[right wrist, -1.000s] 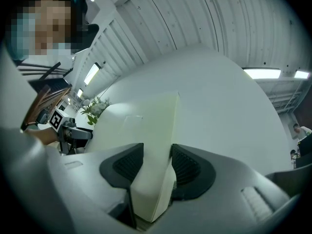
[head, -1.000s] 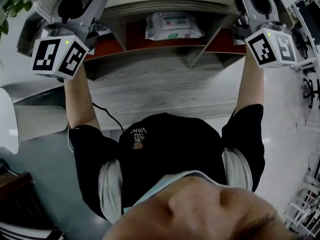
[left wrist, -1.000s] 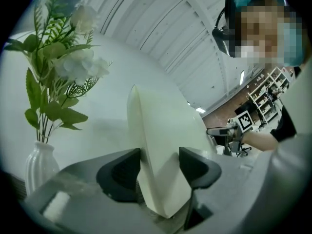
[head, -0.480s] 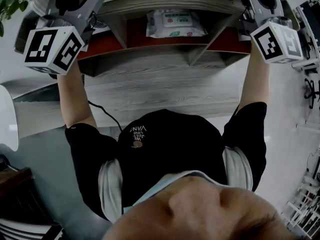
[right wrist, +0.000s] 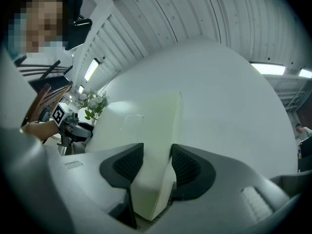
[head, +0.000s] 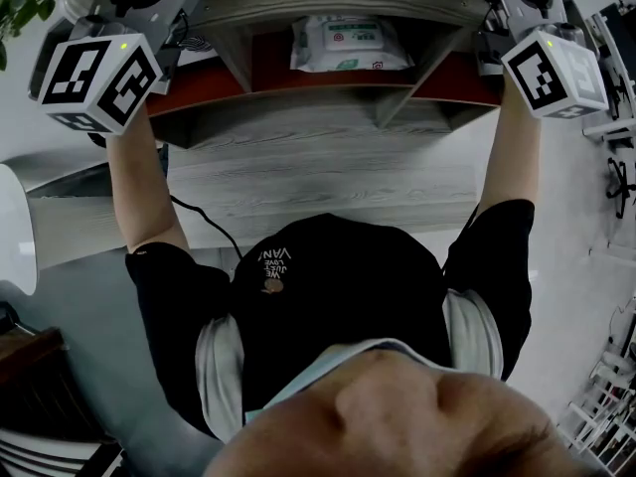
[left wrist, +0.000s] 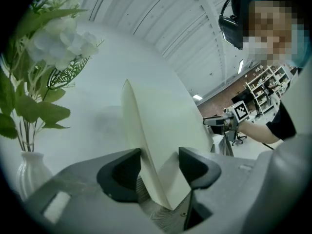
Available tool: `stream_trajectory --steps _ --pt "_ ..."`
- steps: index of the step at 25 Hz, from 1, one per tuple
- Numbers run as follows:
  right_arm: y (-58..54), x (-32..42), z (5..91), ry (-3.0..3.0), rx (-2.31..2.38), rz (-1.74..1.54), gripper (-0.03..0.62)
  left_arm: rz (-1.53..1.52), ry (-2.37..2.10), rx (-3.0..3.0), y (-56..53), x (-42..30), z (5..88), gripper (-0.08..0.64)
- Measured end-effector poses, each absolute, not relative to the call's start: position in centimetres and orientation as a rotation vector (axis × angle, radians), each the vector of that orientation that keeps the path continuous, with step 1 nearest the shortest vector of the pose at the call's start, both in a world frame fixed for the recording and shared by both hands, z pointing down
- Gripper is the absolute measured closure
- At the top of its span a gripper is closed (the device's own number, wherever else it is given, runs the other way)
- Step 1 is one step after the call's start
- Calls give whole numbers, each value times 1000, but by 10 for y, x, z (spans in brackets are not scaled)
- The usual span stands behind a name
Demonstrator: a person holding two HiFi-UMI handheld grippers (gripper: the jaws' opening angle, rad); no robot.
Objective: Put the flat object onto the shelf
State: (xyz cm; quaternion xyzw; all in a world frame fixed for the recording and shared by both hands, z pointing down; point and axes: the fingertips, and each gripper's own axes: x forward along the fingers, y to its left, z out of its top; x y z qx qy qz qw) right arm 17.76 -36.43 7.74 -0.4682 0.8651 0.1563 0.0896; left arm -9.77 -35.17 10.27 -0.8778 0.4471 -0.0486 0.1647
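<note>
Fingers [left wrist: 119, 172] of left gripper [left wrist: 160, 162] and right gripper [right wrist: 157, 162] clamp opposite ends of flat cream-white board [left wrist: 161, 126], raised over grey wood-grain shelf [head: 298, 167] at head view's top edge; two-end grip likely steadies it.

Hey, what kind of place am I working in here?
Probably an office or lab workspace: a wooden shelf unit, storage racks and an office chair behind, under a ribbed ceiling with strip lights.
</note>
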Motion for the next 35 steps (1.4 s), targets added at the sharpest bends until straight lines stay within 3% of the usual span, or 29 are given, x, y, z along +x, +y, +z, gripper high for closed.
stream_trajectory --steps 35 --pt "-363 181 82 2560 -1409 392 388 -133 1255 -2509 -349 -99 105 307"
